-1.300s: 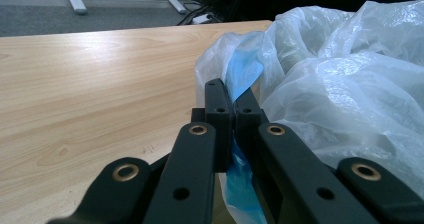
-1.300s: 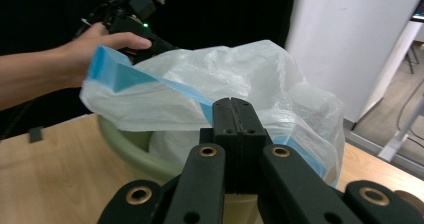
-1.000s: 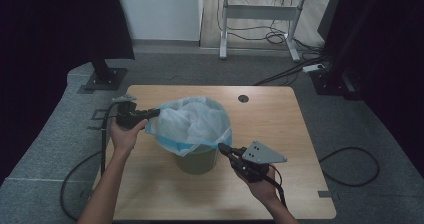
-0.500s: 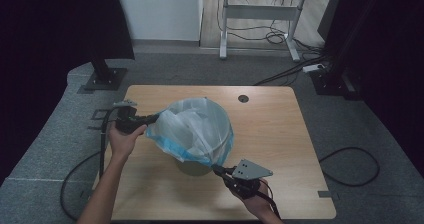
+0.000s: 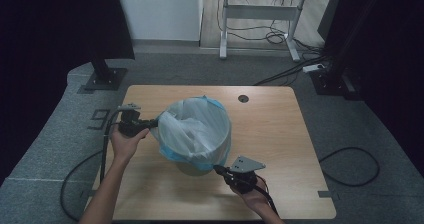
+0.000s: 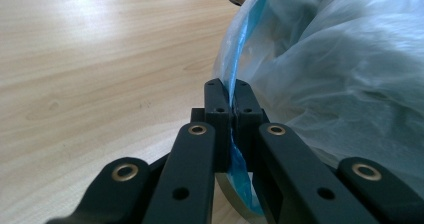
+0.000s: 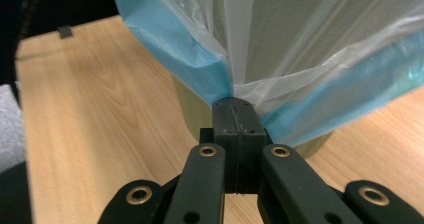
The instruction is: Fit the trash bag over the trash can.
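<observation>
A pale translucent bin bag (image 5: 196,129) with a blue rim is spread over a small olive bin (image 5: 189,168) at the middle of the wooden table (image 5: 280,134). My left gripper (image 5: 152,124) is shut on the bag's blue rim at its left side; in the left gripper view the blue edge (image 6: 239,59) runs between the closed jaws (image 6: 232,109). My right gripper (image 5: 219,168) is shut on the bag's rim at the near right; the right gripper view has the blue hem (image 7: 200,69) pinched and pulled down beside the bin wall (image 7: 192,109).
A round cable hole (image 5: 243,98) sits near the table's far edge. Cables trail from both grippers over the near and left table edges. A desk frame (image 5: 260,14) and floor cables lie beyond the table, dark curtains at both sides.
The bag has been stretched wider and pulled down over the bin. My right gripper moved nearer and lower with the rim; the left one held its grip and shifted slightly.
</observation>
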Available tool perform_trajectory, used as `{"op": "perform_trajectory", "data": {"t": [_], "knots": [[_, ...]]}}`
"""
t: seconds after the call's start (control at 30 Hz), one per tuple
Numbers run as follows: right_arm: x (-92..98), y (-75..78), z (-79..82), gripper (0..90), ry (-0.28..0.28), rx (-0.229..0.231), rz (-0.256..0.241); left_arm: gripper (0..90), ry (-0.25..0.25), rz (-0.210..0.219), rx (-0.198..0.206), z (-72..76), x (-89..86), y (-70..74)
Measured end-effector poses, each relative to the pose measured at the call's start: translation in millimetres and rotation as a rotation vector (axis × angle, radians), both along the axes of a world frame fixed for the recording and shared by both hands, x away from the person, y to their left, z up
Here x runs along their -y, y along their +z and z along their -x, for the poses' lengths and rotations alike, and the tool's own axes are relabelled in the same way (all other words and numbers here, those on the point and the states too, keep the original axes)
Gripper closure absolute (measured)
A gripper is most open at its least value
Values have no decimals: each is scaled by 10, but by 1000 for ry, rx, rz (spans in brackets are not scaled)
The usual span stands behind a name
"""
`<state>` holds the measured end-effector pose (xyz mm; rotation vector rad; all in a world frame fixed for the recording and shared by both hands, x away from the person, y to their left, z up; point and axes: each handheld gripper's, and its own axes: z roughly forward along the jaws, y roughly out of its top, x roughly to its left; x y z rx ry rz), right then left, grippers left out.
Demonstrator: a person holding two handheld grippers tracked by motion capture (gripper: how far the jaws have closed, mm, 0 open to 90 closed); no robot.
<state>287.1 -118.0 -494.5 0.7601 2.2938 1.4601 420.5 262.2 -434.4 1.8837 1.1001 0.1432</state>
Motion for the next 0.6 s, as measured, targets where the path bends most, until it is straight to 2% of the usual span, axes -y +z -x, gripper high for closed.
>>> {"op": "perform_trajectory", "data": {"t": [0.13,0.33,0.5,0.6], "knots": [[14,-103,-47,893,-17,-20,6,879,-4,-32,-14,1,17,-53],[52,-171,-116,893,-41,-47,13,875,-1,-35,-70,-46,68,-171],[136,-282,-190,893,-74,-71,21,869,-10,-43,-80,-57,106,-272],[185,-334,-232,893,-91,-91,5,868,-19,-37,-87,-65,125,-320]]}}
